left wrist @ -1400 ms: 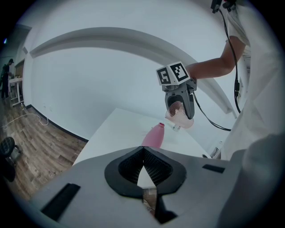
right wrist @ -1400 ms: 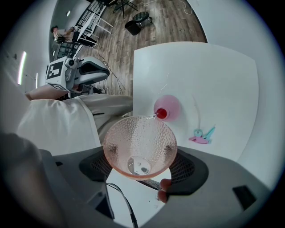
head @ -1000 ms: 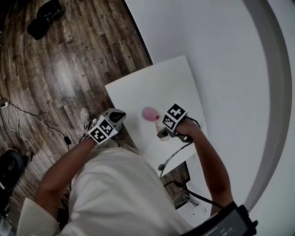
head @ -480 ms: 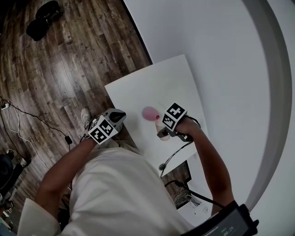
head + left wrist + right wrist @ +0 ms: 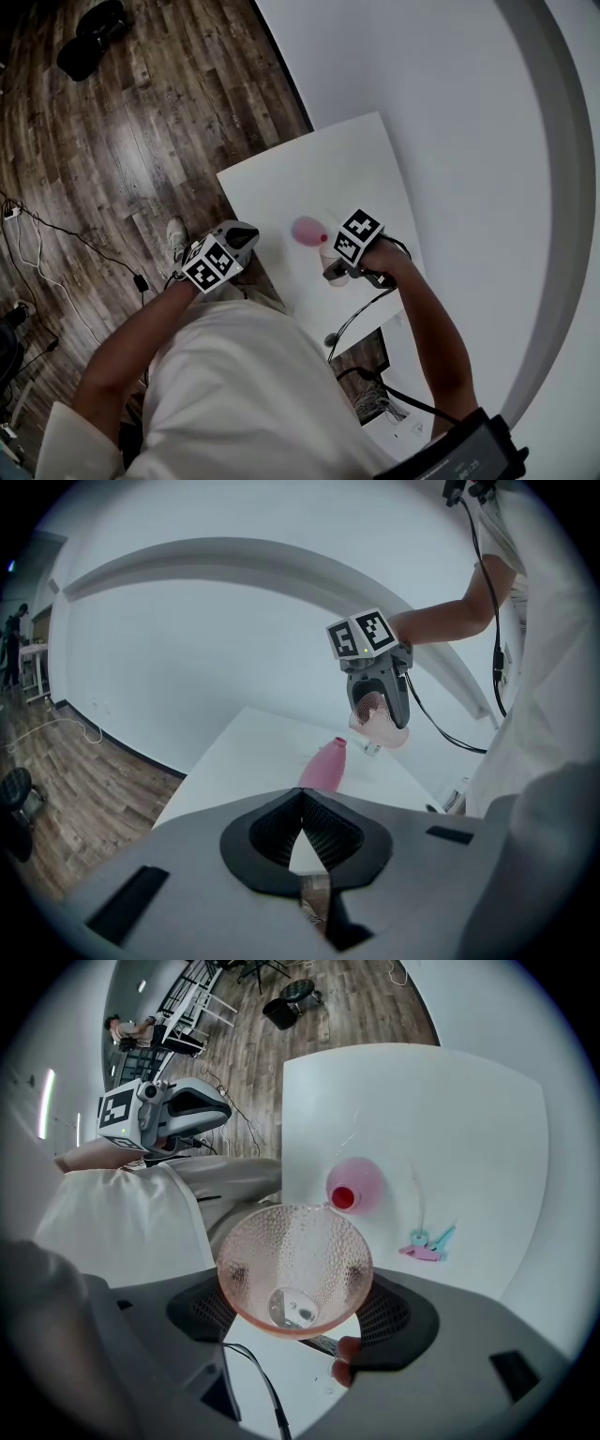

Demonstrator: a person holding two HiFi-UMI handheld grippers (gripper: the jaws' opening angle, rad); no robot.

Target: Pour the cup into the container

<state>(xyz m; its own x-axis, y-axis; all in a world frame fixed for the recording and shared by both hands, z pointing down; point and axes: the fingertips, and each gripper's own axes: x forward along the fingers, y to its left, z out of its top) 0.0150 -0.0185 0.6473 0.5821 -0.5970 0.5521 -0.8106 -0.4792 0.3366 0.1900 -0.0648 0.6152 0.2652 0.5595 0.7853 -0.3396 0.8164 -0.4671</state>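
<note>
Floorboards [image 5: 141, 122] of dark wood are filling the left of the head view, and a plain white wall [image 5: 441, 112] is taking up the right. A white table [image 5: 319, 178] is standing against that wall. The person, in a pale shirt [image 5: 244, 394], is standing at the table's near edge with both arms reaching forward.

The left gripper [image 5: 302, 827] is hanging off the table's edge, over the floor and close to the person's body. Its jaws are pressing together at the tips, with nothing between them.

The right gripper [image 5: 295, 1279] is hovering over the table and pointing steeply down. Its jaws are clamping the sides of the cup [image 5: 293, 1265], a clear pinkish one with a dimpled wall. The cup is hanging in the air, clear of the tabletop, with its mouth facing the right gripper view's camera (whether any liquid is inside it is not clear). In that view its far rim is sitting just beside the red opening of the container [image 5: 356, 1185].

The container, a pink bottle, is standing upright on the table. A small teal and pink item [image 5: 427, 1244] is lying on the tabletop near it.
</note>
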